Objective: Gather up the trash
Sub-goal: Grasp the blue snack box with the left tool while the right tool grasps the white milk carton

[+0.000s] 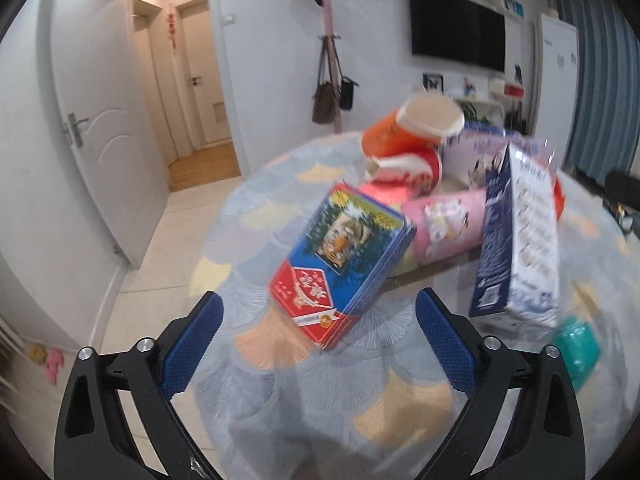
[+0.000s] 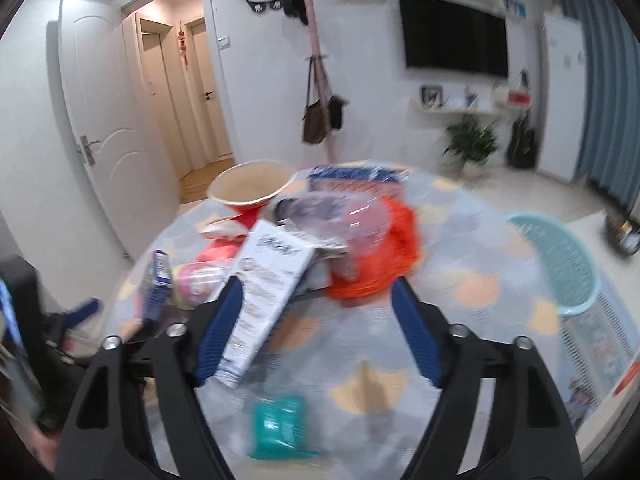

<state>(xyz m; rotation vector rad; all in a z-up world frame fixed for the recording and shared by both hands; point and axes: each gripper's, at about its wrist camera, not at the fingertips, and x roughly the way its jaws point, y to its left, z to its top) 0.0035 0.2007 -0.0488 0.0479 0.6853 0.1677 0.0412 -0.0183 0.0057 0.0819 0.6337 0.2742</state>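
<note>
A pile of trash lies on a round table with a patterned cloth (image 1: 320,380). A blue and red box with a tiger picture (image 1: 344,264) stands just ahead of my left gripper (image 1: 318,312), which is open and empty. Behind it lie red and orange paper cups (image 1: 408,140), a pink cup (image 1: 444,224) and a tall blue and white carton (image 1: 516,236). My right gripper (image 2: 316,292) is open; the white carton (image 2: 264,292) leans against its left finger. An orange plastic bag (image 2: 380,252) and a teal packet (image 2: 280,428) lie close by.
A light blue plastic chair (image 2: 560,264) stands at the table's right. A white door (image 1: 104,136) and hallway are at the left. A coat rack with bags (image 2: 320,112), a wall television (image 2: 452,40) and a plant (image 2: 472,144) are behind the table.
</note>
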